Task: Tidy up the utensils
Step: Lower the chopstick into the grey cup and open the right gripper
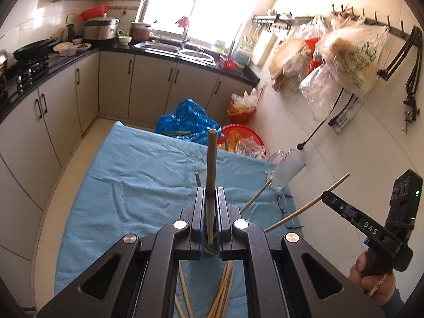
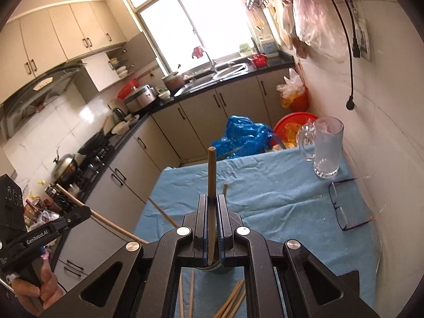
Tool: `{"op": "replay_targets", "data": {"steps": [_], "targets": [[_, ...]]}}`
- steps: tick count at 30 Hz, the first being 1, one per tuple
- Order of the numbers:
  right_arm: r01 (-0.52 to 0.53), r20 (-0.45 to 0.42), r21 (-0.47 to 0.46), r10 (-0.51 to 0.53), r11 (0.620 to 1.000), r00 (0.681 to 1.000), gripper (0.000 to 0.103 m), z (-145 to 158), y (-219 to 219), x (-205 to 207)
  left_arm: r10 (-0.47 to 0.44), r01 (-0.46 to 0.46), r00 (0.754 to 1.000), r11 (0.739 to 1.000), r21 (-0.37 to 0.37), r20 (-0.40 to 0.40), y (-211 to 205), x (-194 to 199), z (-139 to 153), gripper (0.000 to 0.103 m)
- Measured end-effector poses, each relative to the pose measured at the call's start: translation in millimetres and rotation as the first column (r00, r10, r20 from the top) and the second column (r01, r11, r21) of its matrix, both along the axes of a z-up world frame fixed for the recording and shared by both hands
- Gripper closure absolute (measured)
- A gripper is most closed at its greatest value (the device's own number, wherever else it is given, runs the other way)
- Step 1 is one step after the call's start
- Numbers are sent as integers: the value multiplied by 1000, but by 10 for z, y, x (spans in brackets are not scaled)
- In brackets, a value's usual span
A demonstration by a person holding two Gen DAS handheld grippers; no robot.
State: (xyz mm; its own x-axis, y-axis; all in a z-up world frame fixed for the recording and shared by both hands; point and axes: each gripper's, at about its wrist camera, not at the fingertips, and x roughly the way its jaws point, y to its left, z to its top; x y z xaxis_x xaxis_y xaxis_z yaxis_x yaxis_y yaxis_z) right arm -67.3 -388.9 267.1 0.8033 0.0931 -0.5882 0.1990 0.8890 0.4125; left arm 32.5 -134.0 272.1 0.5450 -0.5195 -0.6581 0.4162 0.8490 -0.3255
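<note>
Both grippers angle downward over the blue cloth (image 1: 127, 175). Left gripper (image 1: 211, 193) is clamped on one upright chopstick (image 1: 212, 164); right gripper (image 2: 211, 201) pinches another chopstick (image 2: 212, 175). Thin, pale wooden loose chopsticks (image 1: 222, 291) lie fanned on the cloth below, with a glass mug (image 2: 327, 148) at the far corner.

- Glass mug (image 2: 327, 148): on table cloth (image 2: 265, 185), far corner, 1 o'clock.
- Specs (image 2: 344, 206): on cloth, just nearer than mug, 2 o'clock.
- Loose chopsticks (image 2: 230, 302): on cloth, near edge, 6 o'clock.
- Sink (image 2: 230, 70): behind table, 12 o'clock.
</note>
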Motion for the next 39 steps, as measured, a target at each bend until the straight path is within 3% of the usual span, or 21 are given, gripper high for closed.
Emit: {"op": "replay_targets", "data": {"steps": [11, 25, 31, 34, 39], "targets": [[17, -86, 16, -16, 1000, 996, 97, -320, -36, 231, -37, 40, 998, 998, 58, -52, -296, 224, -349, 97], [-9, -204, 16, 12, 1000, 979, 96, -731, 101, 553, -34, 44, 995, 994, 97, -96, -355, 399, -680, 97], [-17, -189, 9, 18, 1000, 982, 94, -624, 70, 577, -38, 43, 997, 996, 72, -74, -320, 429, -549, 91], [-3, -155, 5, 3, 1000, 988, 89, -468, 24, 517, -29, 31, 999, 998, 57, -34, -262, 402, -378, 80], [41, -101, -3, -41, 999, 994, 75, -181, -90, 330, 5, -5, 999, 1000, 5, 34, -37, 341, -40, 71]]}}
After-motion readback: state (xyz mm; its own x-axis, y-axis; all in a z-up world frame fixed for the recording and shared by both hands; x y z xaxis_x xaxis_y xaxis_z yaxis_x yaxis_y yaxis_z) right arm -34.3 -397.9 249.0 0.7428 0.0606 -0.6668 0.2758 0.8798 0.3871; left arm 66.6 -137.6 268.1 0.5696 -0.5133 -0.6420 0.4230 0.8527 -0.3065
